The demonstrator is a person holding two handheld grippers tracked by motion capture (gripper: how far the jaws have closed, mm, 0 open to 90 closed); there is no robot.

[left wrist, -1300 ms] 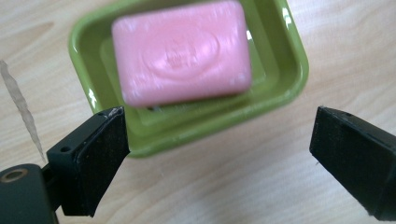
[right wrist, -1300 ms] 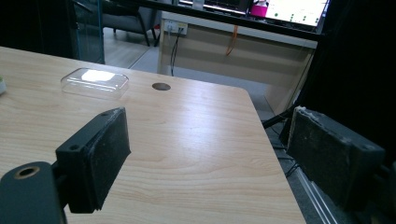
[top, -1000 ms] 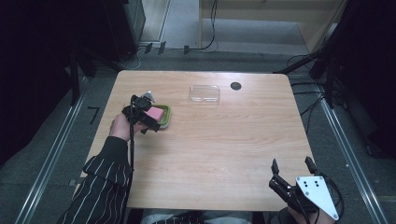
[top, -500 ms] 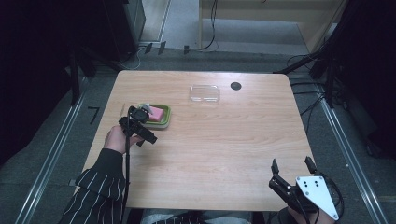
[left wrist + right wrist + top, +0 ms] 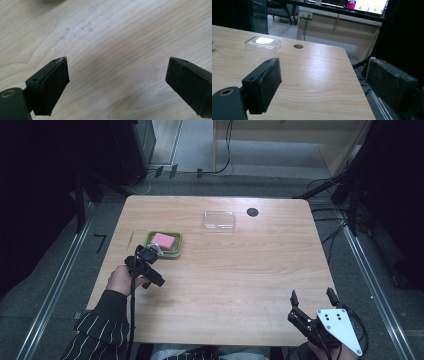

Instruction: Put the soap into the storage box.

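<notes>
A pink block (image 5: 164, 240) lies in a small green tray (image 5: 176, 251) on the left part of the wooden table. My left gripper (image 5: 144, 256), held in a hand, hovers just in front of the tray, apart from it. Its jaws stand wide open over bare wood in the left gripper view (image 5: 117, 67), with nothing between them. My right gripper (image 5: 311, 295) sits at the table's near right corner, open and empty; in its own view (image 5: 323, 67) it looks along the tabletop.
A clear plastic lid (image 5: 219, 220) (image 5: 263, 43) lies at the back middle of the table, with a dark round hole (image 5: 252, 212) (image 5: 298, 46) just right of it. Black stands and cables surround the table. A desk with screens (image 5: 367, 5) stands beyond the far edge.
The left gripper had the pink block at the tray a second ago. The block now rests in the tray, and the open gripper has drawn back toward the person. The right gripper has stayed still.
</notes>
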